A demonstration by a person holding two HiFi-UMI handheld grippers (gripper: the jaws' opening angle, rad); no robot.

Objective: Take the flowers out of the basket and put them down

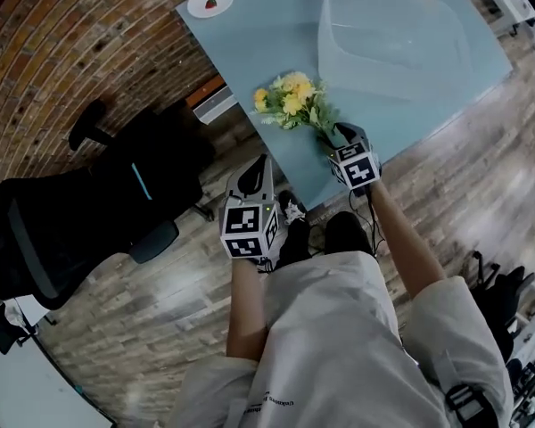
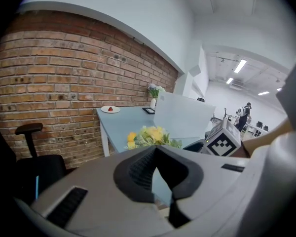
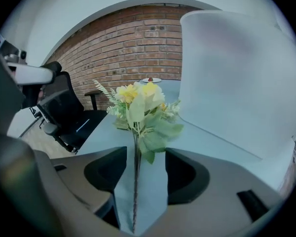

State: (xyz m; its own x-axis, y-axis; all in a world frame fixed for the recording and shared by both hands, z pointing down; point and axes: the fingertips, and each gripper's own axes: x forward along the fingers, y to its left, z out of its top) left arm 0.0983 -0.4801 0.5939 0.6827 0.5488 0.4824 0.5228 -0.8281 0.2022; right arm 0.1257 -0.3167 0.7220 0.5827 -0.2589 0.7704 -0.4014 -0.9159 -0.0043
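The flowers [image 1: 290,101] lie on the tabletop [image 1: 241,38], outside the basket [image 1: 392,34]. My right hand-held gripper [image 3: 145,157] stands open around the stem. I judge a straight pull-back best, so neither jaw drags it.

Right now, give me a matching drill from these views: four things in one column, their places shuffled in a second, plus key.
Things
1. yellow flowers
2. white plate
3. office chair
4. translucent basket

Places
A. on the wood floor, by the brick wall
B. far corner of the table
C. on the table, beyond the flowers
D. table's near edge, stem between the open jaws of the right gripper

Pairs: 1-D, 2-B, 3-A, 4-C
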